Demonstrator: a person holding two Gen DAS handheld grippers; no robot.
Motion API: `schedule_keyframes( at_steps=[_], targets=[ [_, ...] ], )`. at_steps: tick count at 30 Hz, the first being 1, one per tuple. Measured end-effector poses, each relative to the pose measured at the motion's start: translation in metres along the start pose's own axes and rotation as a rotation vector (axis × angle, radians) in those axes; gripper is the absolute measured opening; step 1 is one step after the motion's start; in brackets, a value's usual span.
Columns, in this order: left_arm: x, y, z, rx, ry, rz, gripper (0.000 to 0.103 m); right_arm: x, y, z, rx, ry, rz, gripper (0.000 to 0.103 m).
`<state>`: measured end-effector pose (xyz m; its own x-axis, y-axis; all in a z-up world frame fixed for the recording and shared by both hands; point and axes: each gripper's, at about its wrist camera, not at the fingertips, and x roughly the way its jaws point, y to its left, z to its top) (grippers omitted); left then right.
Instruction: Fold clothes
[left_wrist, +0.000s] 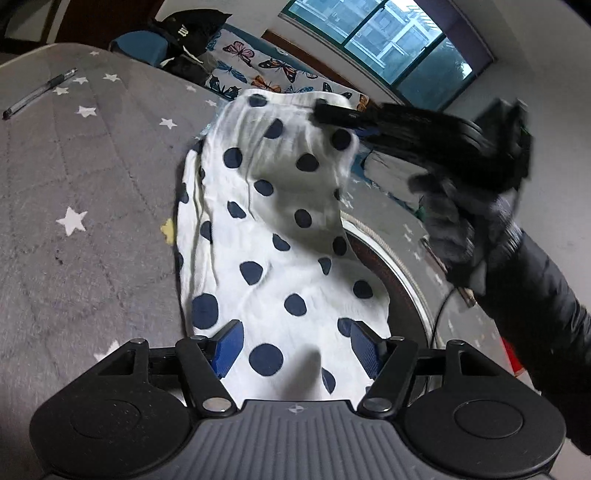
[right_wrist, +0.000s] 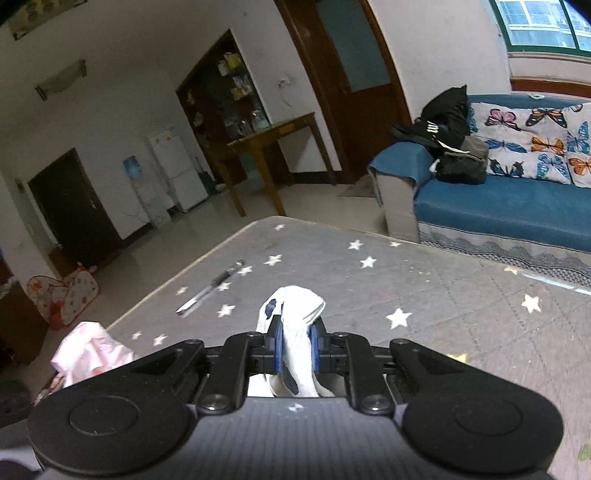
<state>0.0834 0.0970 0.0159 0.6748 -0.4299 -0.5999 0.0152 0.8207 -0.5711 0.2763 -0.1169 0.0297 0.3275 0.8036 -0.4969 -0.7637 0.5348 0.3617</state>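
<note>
A white garment with navy polka dots (left_wrist: 280, 258) lies lengthwise on the grey star-print cover (left_wrist: 92, 206). My left gripper (left_wrist: 297, 343) hovers at its near end. The blue pads (left_wrist: 231, 347) stand wide apart, with the cloth flat between and below them and not pinched. My right gripper (left_wrist: 325, 112), blurred and held by a gloved hand (left_wrist: 461, 229), lifts the far end off the cover. In the right wrist view my right gripper (right_wrist: 295, 343) is shut on a bunched fold of the garment (right_wrist: 295, 310).
A pen (right_wrist: 210, 290) lies on the cover's left part (right_wrist: 443, 295). A pink cloth (right_wrist: 88, 350) sits at the left edge. Behind stands a blue sofa (right_wrist: 517, 199) with dark clothes (right_wrist: 450, 147), further off a wooden table (right_wrist: 273, 136). A round metal rim (left_wrist: 406, 266) shows beside the garment.
</note>
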Motion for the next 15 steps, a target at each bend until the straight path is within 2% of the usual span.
schedule_keyframes(
  at_steps=[8, 15],
  targets=[
    [-0.003, 0.016, 0.003, -0.014, -0.021, -0.011, 0.068, -0.047, 0.031, -0.017, -0.023, -0.025, 0.080, 0.013],
    [-0.012, 0.018, 0.000, 0.010, -0.035, 0.003, 0.071, -0.093, 0.063, -0.048, -0.048, -0.004, 0.134, 0.013]
  ],
)
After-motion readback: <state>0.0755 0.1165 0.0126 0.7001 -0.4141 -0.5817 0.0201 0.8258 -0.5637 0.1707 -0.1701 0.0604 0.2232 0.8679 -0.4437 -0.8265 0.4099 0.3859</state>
